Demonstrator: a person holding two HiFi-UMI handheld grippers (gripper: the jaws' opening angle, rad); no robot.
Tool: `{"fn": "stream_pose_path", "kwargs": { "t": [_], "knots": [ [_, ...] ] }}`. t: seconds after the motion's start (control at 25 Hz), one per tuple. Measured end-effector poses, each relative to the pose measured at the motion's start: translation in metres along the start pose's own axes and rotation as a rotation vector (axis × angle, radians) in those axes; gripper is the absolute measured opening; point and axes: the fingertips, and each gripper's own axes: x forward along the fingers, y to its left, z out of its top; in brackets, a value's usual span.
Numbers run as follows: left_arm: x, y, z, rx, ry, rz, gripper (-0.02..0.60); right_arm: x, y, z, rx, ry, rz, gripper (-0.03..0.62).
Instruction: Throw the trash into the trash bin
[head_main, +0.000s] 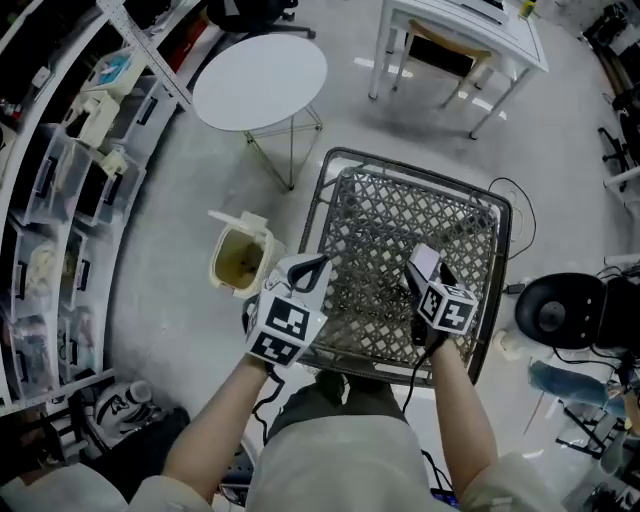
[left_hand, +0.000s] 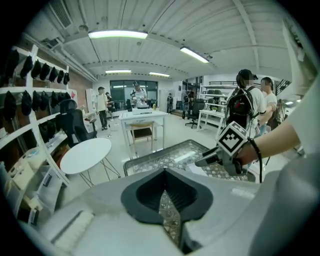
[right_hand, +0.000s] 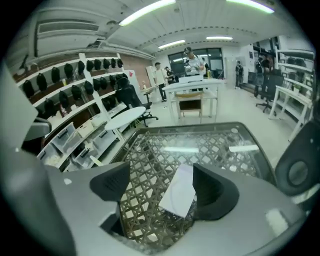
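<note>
While the trash bin (head_main: 240, 262) stands open on the floor (head_main: 170, 200) just left of the mesh table (head_main: 400, 220), we hold the left tool (head_main: 312, 270), jaws together and empty, over the table's near left corner. We centre the right tool (right_hand: 165, 187), jaws spread wide, on the white paper (right_hand: 178, 192), which lies on the mesh in the table's near right part, close to the right-hand jaw; nothing is gripped yet. We judge that the thin sheet needs an edge pinch, since the openwork may snag it. Shelving (head_main: 50, 200) runs left of the table. A round white table (head_main: 260, 80) and a rectangular white table (head_main: 470, 25) stand beyond it, and a black chair (head_main: 555, 310) sits to its right.
</note>
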Motion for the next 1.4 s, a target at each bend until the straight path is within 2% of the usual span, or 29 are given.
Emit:
{"fn": "stream_pose_path", "kwargs": {
  "t": [0.12, 0.4, 0.56, 0.72, 0.92, 1.12, 1.4],
  "knots": [
    [0.021, -0.011, -0.014, -0.025, 0.046, -0.048, 0.002, 0.019, -0.016, -0.024, 0.084, 0.059, -0.055, 0.396],
    [0.054, -0.021, -0.05, -0.058, 0.131, -0.099, 0.002, 0.052, -0.043, -0.06, 0.142, 0.15, -0.162, 0.41],
    [0.061, -0.021, -0.075, -0.1, 0.174, -0.101, 0.002, 0.067, -0.05, -0.072, 0.153, 0.19, -0.176, 0.41],
    [0.057, -0.016, -0.086, -0.116, 0.185, -0.1, 0.002, 0.075, -0.048, -0.082, 0.114, 0.237, -0.167, 0.401],
    [0.048, -0.007, -0.1, -0.14, 0.199, -0.088, 0.002, 0.078, -0.048, -0.081, 0.126, 0.236, -0.174, 0.363],
    [0.029, 0.011, -0.106, -0.163, 0.187, -0.041, 0.002, 0.072, -0.03, -0.054, 0.093, 0.164, -0.118, 0.347],
    [-0.017, 0.052, -0.109, -0.202, 0.151, 0.07, 0.003, 0.041, 0.052, 0.018, -0.075, 0.007, 0.062, 0.333]
  ]
}}
